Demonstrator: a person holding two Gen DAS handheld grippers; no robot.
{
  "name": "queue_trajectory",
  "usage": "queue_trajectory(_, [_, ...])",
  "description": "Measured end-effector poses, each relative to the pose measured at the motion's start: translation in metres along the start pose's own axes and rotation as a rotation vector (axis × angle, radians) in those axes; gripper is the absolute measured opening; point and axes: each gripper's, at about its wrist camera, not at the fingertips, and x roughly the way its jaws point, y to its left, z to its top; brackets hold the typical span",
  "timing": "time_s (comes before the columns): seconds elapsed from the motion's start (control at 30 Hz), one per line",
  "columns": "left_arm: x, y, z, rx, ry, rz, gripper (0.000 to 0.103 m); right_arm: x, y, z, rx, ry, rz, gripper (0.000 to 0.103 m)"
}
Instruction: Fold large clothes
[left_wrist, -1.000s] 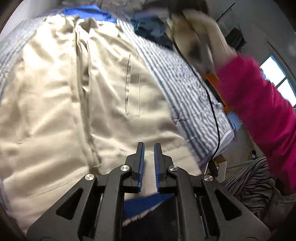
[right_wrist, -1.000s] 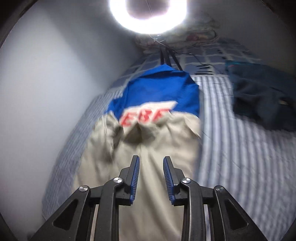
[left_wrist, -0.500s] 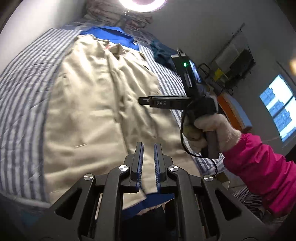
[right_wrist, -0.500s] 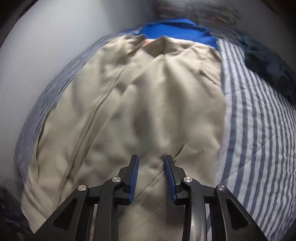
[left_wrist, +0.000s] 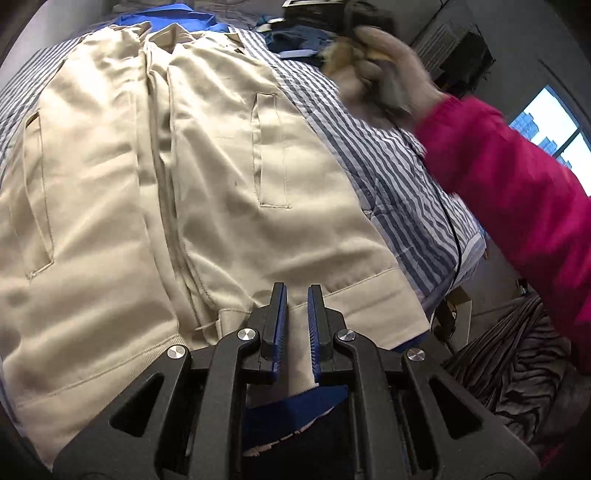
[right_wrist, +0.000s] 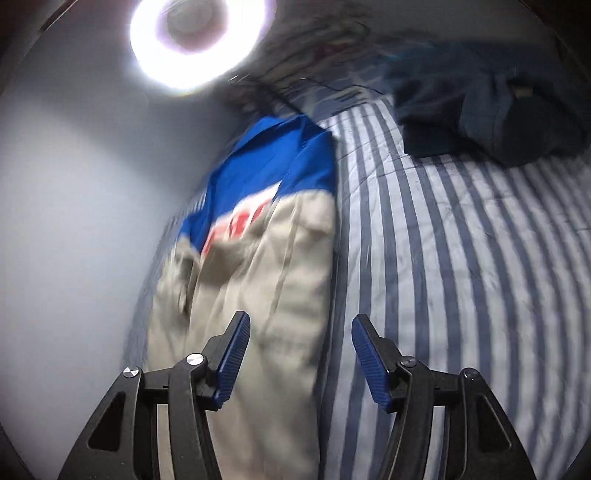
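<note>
A large beige jacket (left_wrist: 221, 184) lies front up on the striped bed sheet (left_wrist: 388, 166), with a welt pocket on each side. Its blue top part (right_wrist: 273, 173) with red letters points at the wall. My left gripper (left_wrist: 296, 291) hovers over the hem, shut to a thin slit with nothing pinched. My right gripper (right_wrist: 299, 325) hangs above the jacket's (right_wrist: 258, 295) right edge. Its jaws are opening wide and nothing is between them. A gloved hand (left_wrist: 380, 70) with a pink sleeve (left_wrist: 517, 177) holds it, blurred.
A heap of dark blue clothes (right_wrist: 480, 110) lies at the far right of the bed. A ring light (right_wrist: 195, 40) glares above the bed's head, and a pale wall (right_wrist: 74, 221) runs along the left. Grey striped fabric (left_wrist: 517, 350) hangs off the bed's near corner.
The right gripper's jaws have spread wide, and it has swung from over the jacket's body to its right edge. The left gripper has dropped closer to the hem.
</note>
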Motion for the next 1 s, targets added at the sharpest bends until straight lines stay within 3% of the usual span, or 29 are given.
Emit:
queue_trajectory(0.23, [0.004,0.001,0.001,0.015,0.003,-0.016,0.009,0.075,-0.001,0.025,0.010,0.072,0.057,0.059])
queue_trajectory(0.27, [0.005,0.001,0.001,0.017,0.003,-0.018,0.009,0.077,0.002,0.025,0.004,0.071,0.071,0.053])
queue_trajectory(0.3, [0.008,0.001,0.002,0.021,0.004,-0.019,0.009,0.080,0.007,0.025,-0.013,0.072,0.065,0.030])
queue_trajectory(0.33, [0.009,0.001,0.002,0.024,0.005,-0.021,0.009,0.083,0.012,0.026,-0.037,0.079,0.021,0.014])
queue_trajectory(0.4, [0.012,0.002,0.003,0.026,0.003,-0.023,0.009,0.078,0.028,0.030,-0.099,0.060,-0.037,0.007])
queue_trajectory(0.5, [0.014,0.002,-0.001,0.032,-0.011,-0.026,0.009,0.080,0.056,0.034,-0.261,0.027,-0.176,0.005])
queue_trajectory(0.57, [0.015,0.003,-0.002,0.032,-0.012,-0.030,0.009,0.104,0.058,0.028,-0.324,0.084,-0.289,0.005])
queue_trajectory(0.63, [0.013,0.002,-0.002,0.031,-0.007,-0.034,0.009,0.105,0.064,0.025,-0.355,0.064,-0.318,0.008])
queue_trajectory(0.7, [0.010,0.003,-0.002,0.028,-0.004,-0.047,0.009,0.094,0.063,0.028,-0.304,0.057,-0.339,0.032])
queue_trajectory(0.77, [0.001,0.005,-0.002,0.023,-0.007,-0.061,0.009,0.064,0.069,0.025,-0.264,0.015,-0.284,0.032])
queue_trajectory(0.83, [-0.015,0.007,-0.001,0.014,-0.027,-0.080,0.009,0.039,0.084,0.013,-0.306,0.003,-0.263,0.032])
queue_trajectory(1.0, [-0.079,0.022,-0.005,0.057,-0.148,-0.038,0.009,-0.028,0.121,-0.051,-0.424,0.008,-0.182,0.032])
